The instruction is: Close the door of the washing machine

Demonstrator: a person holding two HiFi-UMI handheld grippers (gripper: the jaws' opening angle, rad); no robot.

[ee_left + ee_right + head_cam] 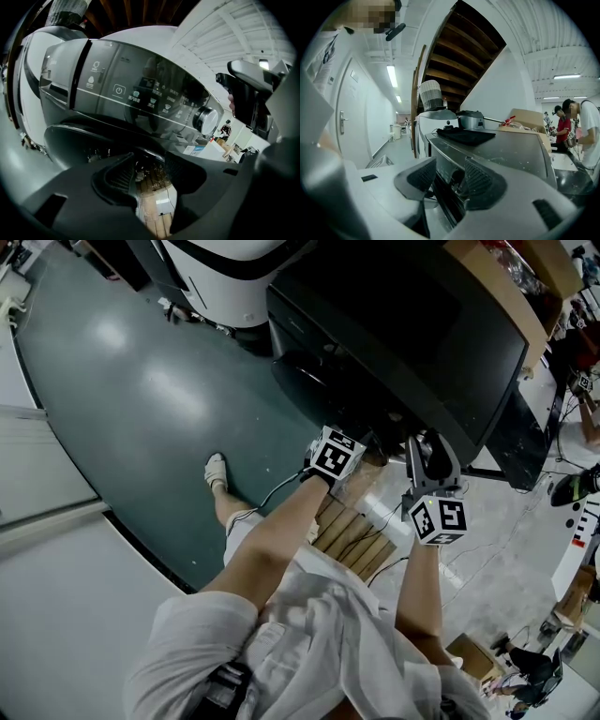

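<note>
Head view: two grippers, left gripper and right gripper, both at the front of one dark washing machine, with one wooden pallet below. Left gripper view: jaws apart, nothing clamped, door rim just past the tips, under one dial. Right gripper view: jaws released, empty, the machine's top edge ahead. One dark cloth on top, one cardboard box, contents unreadable.

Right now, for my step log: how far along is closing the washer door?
Done: approach to the washing machine's front. In hand: left gripper, jaws apart, sits at the door under the control panel; right gripper hangs open. Left: closure unconfirmed; door probably needs pushing shut.
</note>
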